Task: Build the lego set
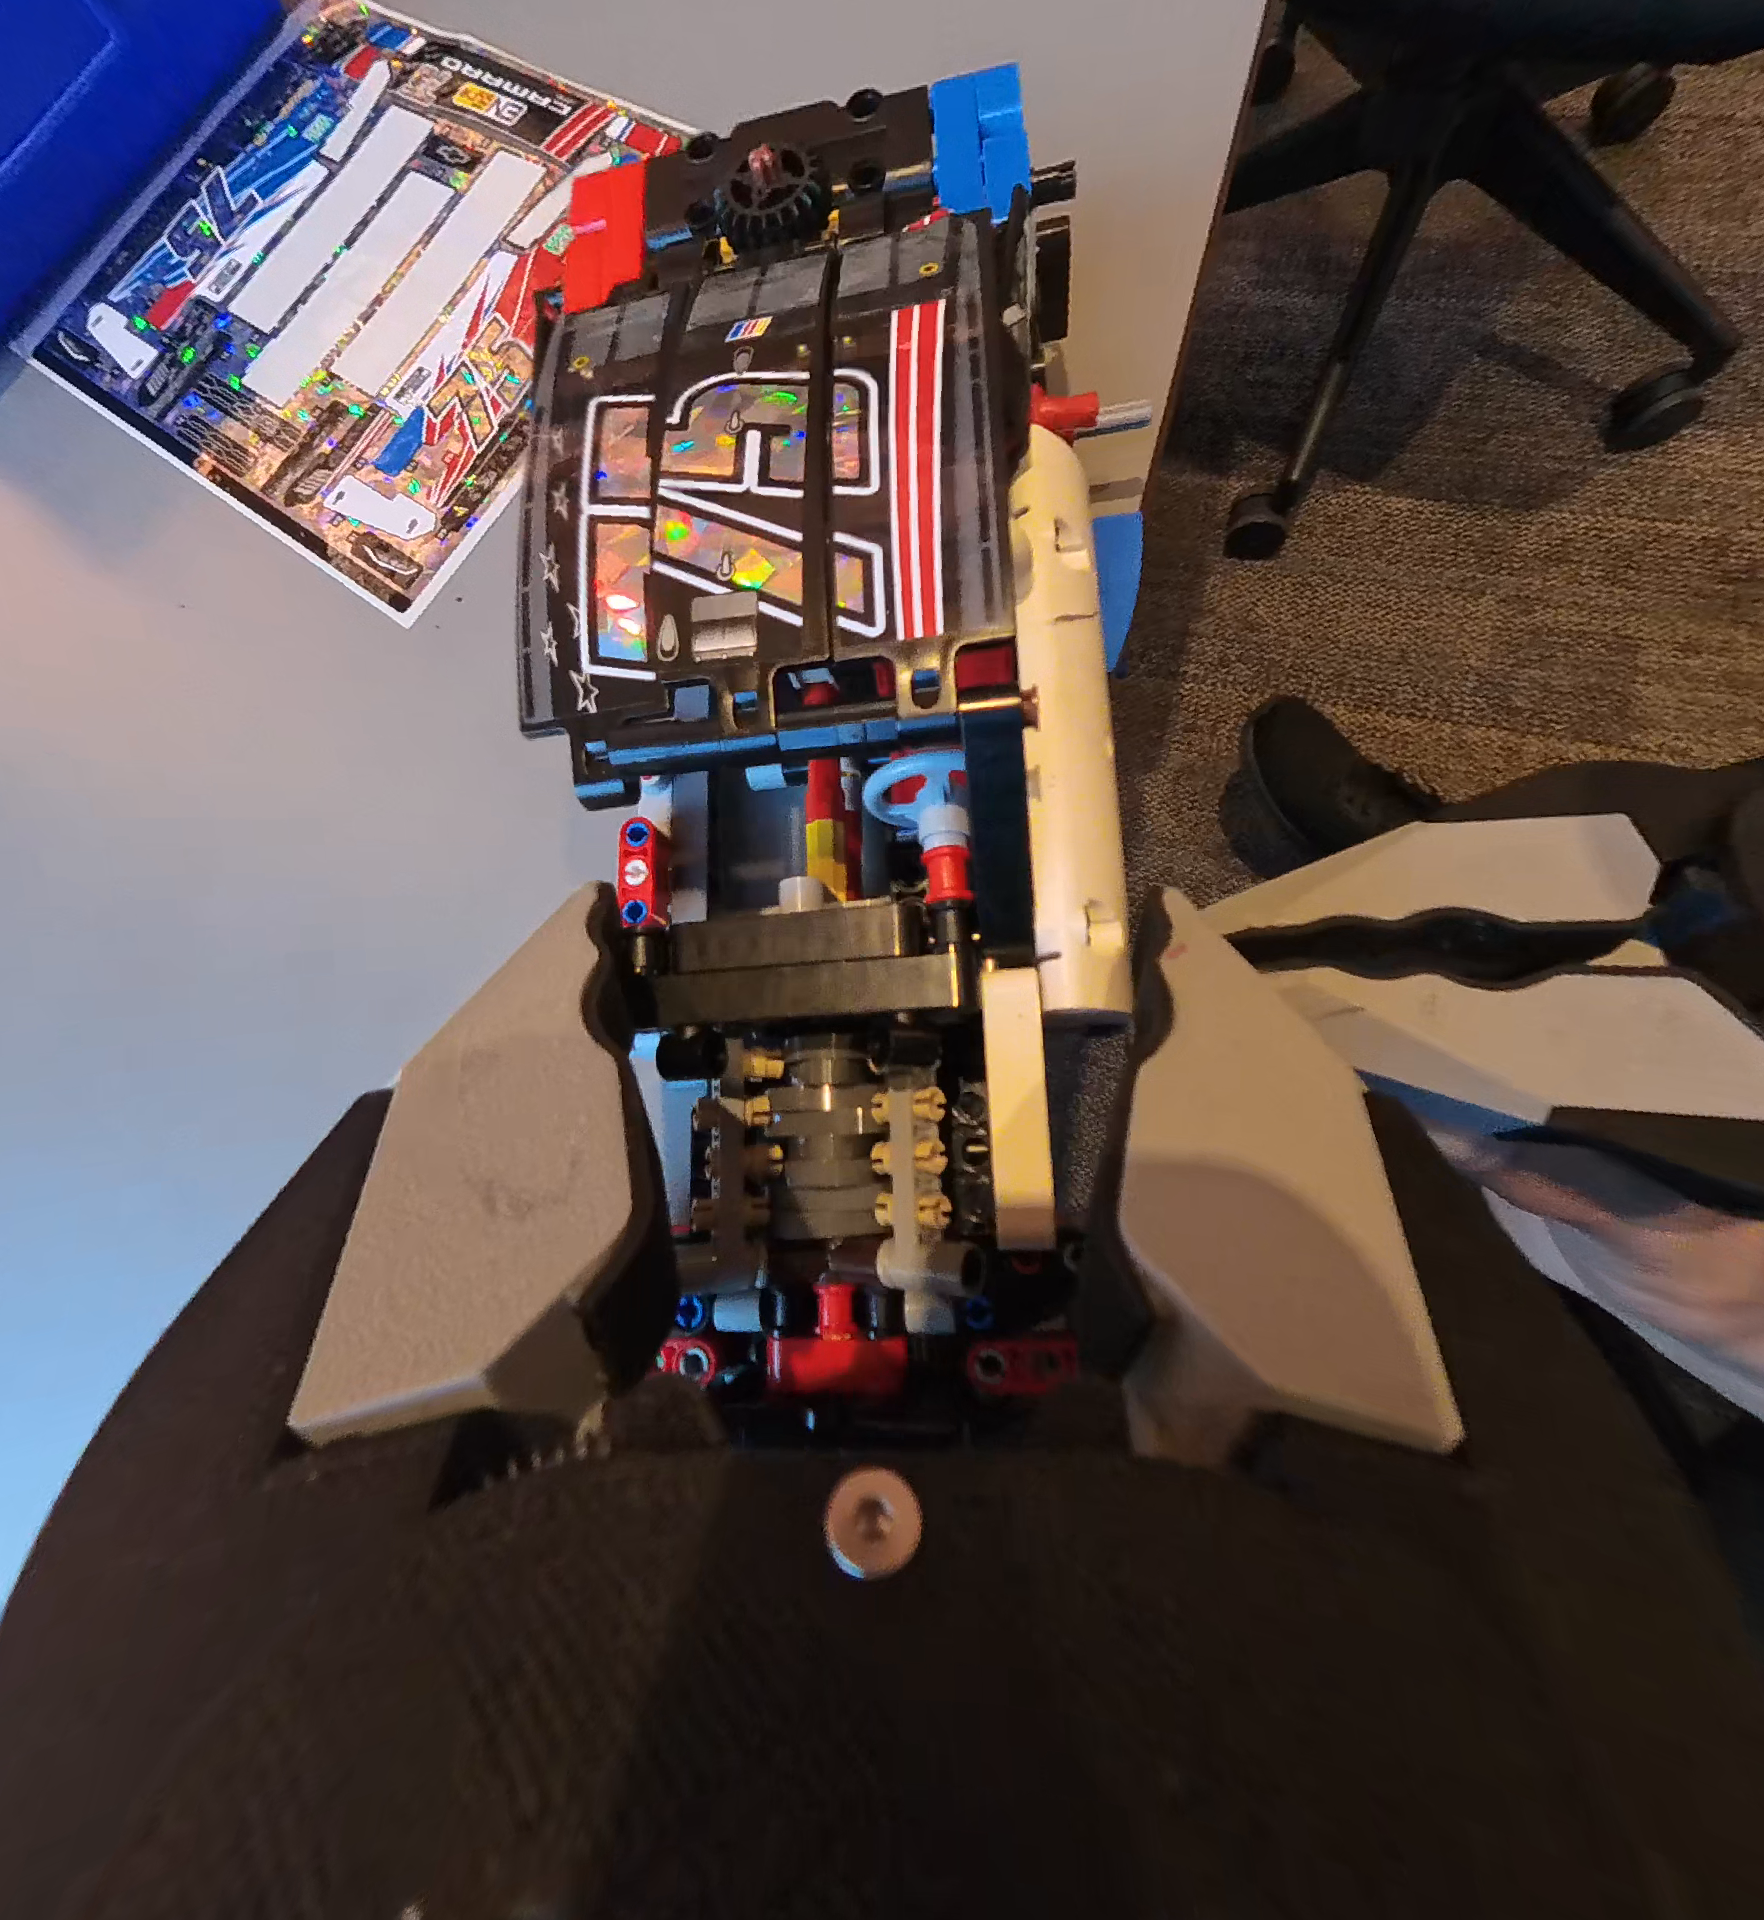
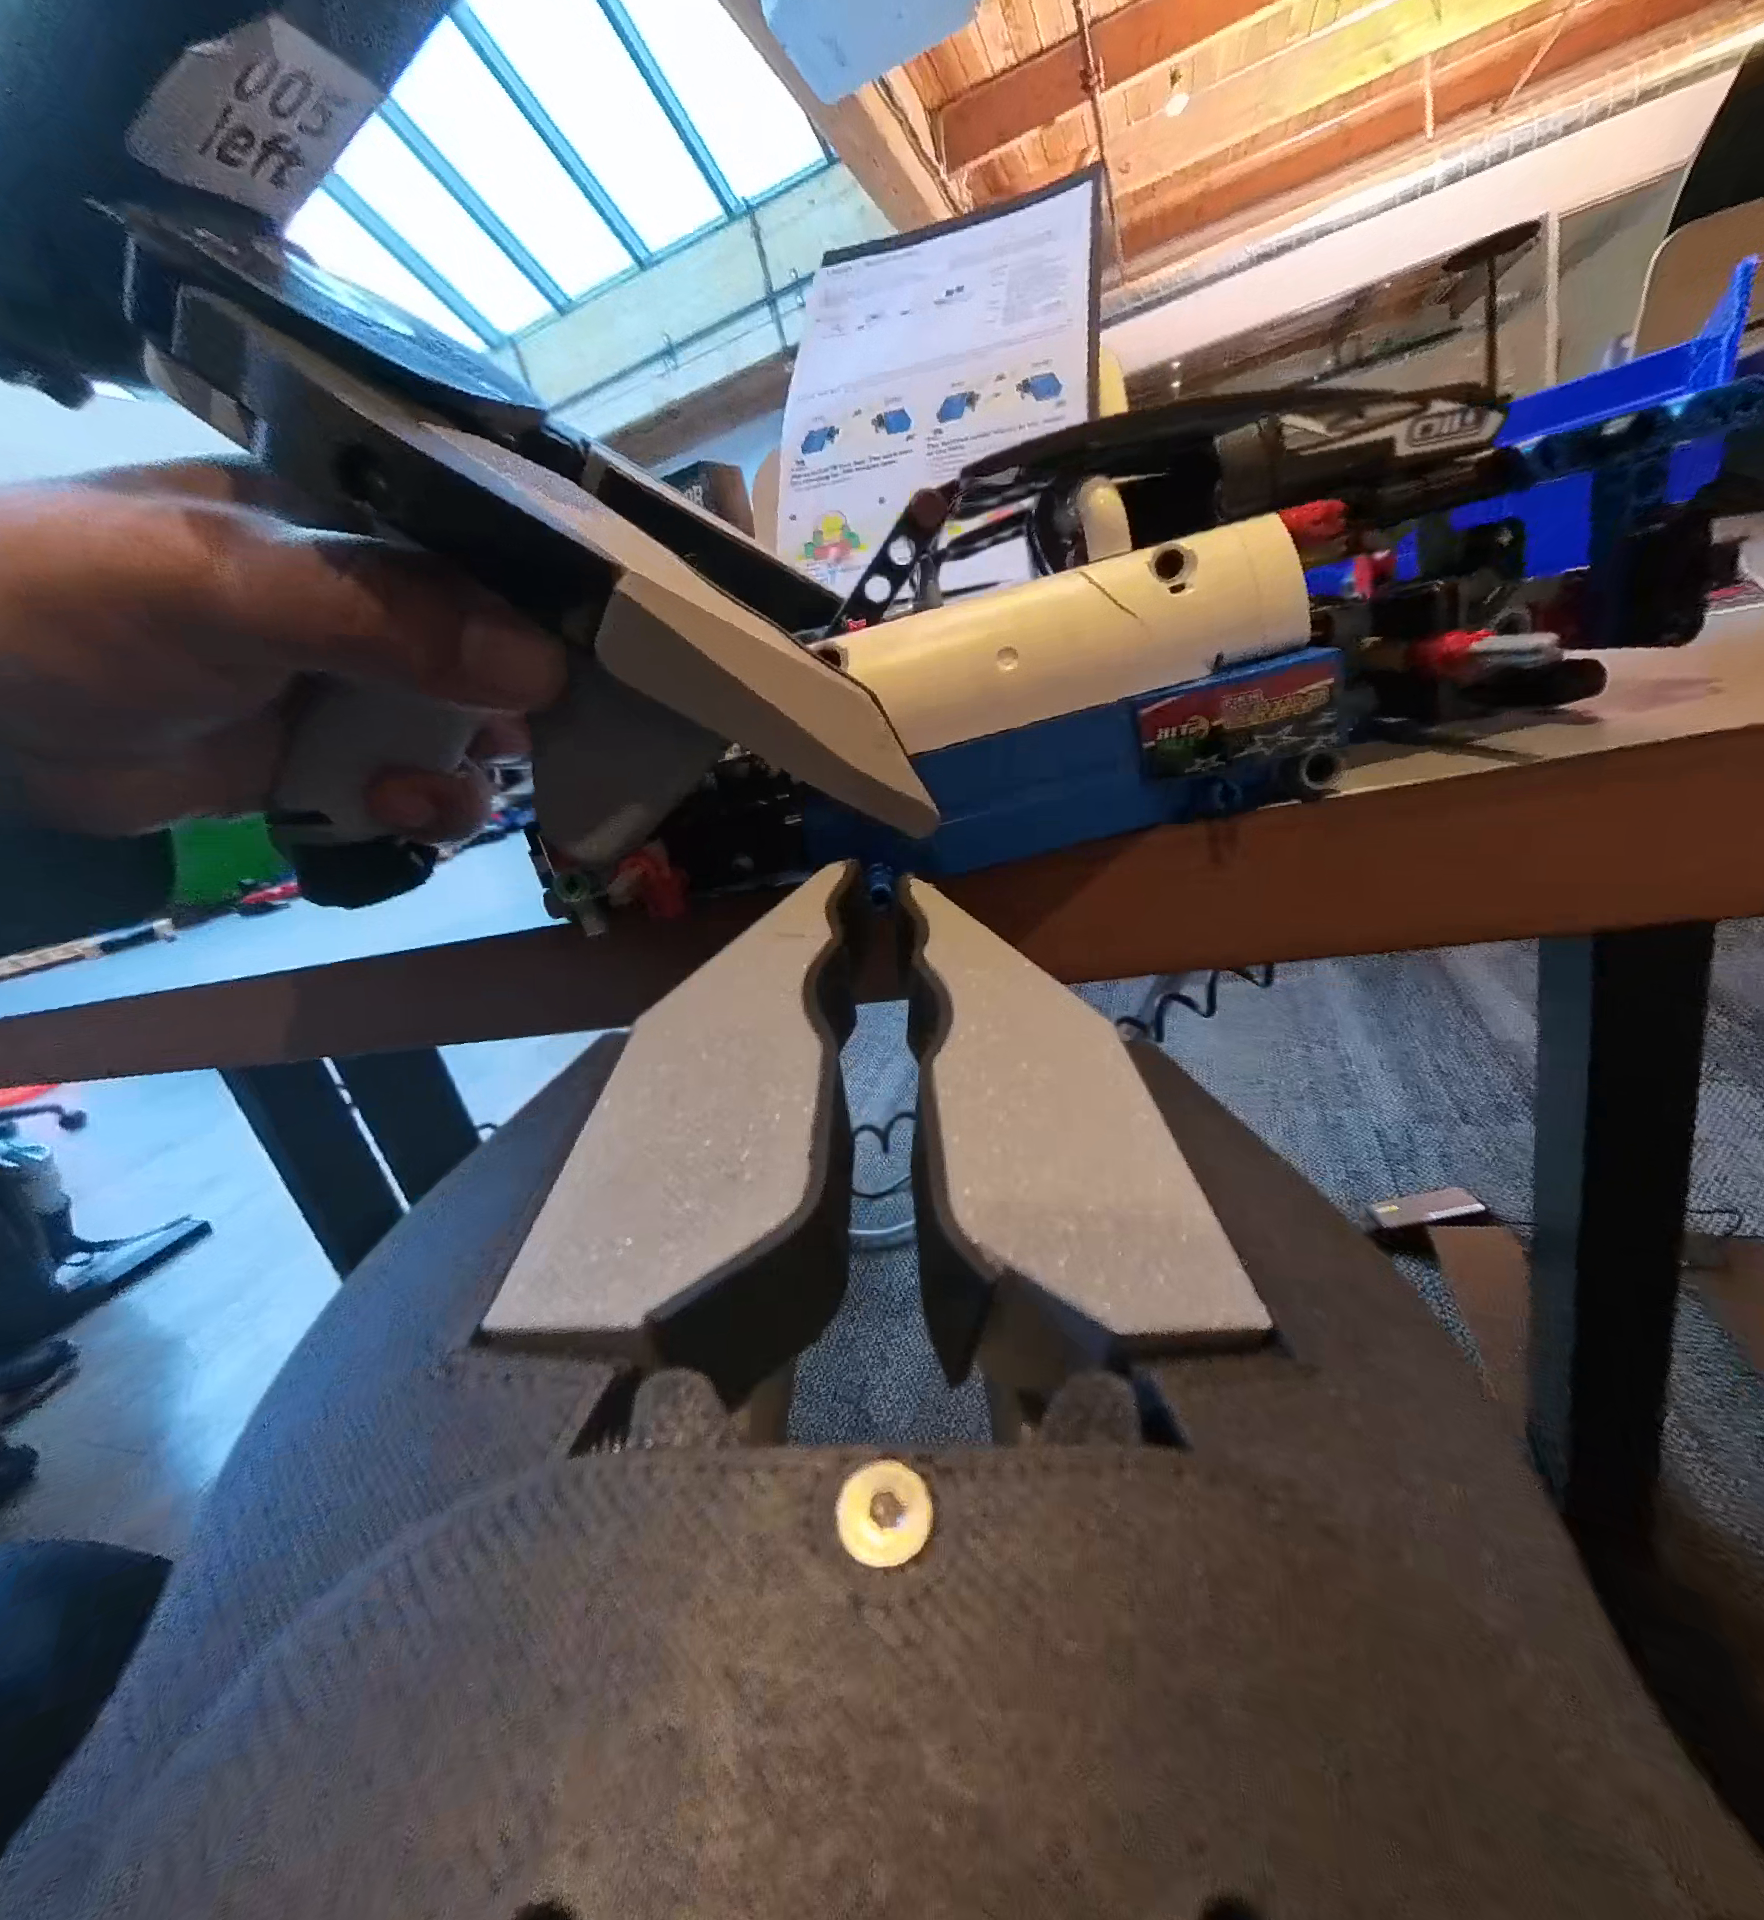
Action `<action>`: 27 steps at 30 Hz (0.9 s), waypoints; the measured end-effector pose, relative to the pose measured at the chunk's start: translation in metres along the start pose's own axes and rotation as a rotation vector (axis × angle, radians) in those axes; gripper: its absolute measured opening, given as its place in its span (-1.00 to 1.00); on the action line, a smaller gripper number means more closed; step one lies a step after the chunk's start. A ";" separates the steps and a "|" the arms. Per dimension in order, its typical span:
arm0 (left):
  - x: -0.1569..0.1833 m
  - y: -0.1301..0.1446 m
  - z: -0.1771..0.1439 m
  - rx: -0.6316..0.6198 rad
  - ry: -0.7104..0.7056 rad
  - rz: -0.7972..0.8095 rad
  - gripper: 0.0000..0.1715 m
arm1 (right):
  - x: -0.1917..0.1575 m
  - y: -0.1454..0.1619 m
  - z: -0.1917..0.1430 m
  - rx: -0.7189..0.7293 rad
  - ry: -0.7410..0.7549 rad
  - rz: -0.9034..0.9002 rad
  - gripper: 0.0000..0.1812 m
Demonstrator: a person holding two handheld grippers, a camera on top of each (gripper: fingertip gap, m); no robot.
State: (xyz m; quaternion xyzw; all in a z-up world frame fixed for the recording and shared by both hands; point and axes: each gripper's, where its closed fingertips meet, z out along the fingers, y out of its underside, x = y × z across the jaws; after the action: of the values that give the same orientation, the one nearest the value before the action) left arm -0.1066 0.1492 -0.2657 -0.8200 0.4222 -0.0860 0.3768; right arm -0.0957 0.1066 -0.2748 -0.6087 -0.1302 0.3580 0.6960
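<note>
Lego car [image 1: 816, 644] looks mostly built, but its engine shows and no wheels are seen. Left gripper [image 1: 873, 966] squeezes the car's near end, and right gripper [image 2: 880, 902] pinches a small blue pin [image 2: 879, 883] by its side.

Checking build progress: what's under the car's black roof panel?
Past the roof panel's open edge, a light-blue steering wheel and a red-and-yellow column show in the cabin. Everything farther under the panel is covered. The left tongs straddle the car's engine end.

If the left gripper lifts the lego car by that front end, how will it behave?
The lego car probably lifts stiffly: its beams look pinned together. It is long, and the left gripper straddles only one end, so the far end may sag or pivot. The white side panels look smooth and may slip.
</note>
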 end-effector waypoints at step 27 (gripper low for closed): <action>-0.003 0.002 0.000 -0.005 0.011 -0.015 0.11 | -0.002 -0.002 -0.002 0.070 -0.020 -0.048 -1.00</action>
State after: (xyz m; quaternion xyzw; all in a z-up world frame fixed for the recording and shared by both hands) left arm -0.1098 0.1512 -0.2666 -0.8235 0.4183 -0.0922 0.3720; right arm -0.0947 0.1037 -0.2729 -0.5770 -0.1391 0.3515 0.7240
